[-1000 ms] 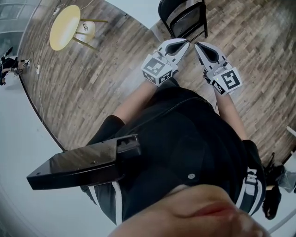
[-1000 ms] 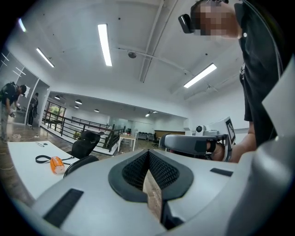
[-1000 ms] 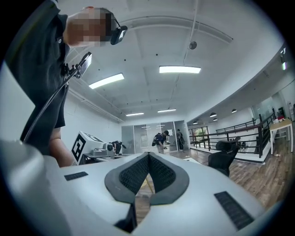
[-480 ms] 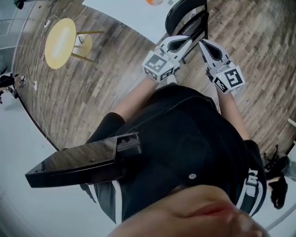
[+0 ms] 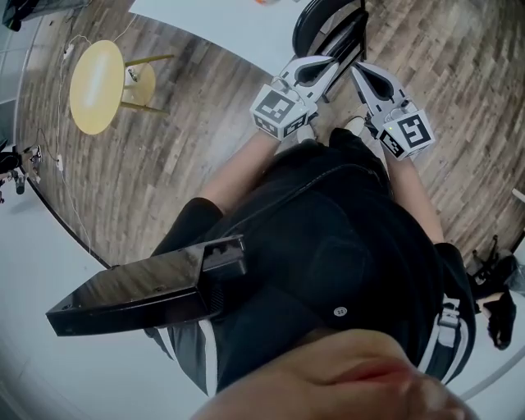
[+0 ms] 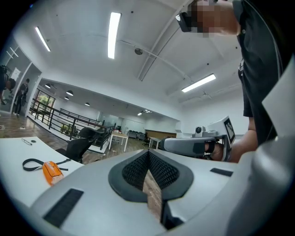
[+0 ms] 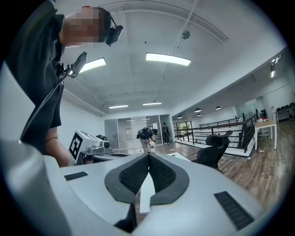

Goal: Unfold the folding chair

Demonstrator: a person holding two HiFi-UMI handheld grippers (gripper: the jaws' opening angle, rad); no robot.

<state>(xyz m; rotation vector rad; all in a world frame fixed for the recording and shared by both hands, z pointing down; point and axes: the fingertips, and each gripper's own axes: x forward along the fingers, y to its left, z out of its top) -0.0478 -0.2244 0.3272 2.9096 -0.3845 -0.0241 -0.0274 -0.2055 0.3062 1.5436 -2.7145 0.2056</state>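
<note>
Scanning far left: yellow round table (image 5: pixel 96 86) sits well apart on the wood floor (image 5: pixel 189 123); it has no part in this job.
Left side: my left gripper (image 5: pixel 330 69) is held out level ahead of my body. Its jaws are pressed together with nothing between them, since no hold is taken yet.
Centre: the folding chair (image 5: pixel 308 18) stands on the floor just beyond both tips, at the top edge of the head view. It looks folded, though the steep angle leaves me unsure. I cannot tell whether my tips touch it.
Right side: my right gripper (image 5: pixel 355 70) sits beside the left, tips near each other, jaws likewise closed on nothing.
Why paired: one gripper per side, I judge, so back and seat can be drawn apart.
Next need: the jaws must open before either can take the frame.
Risk: the chair may slide or tip.
</note>
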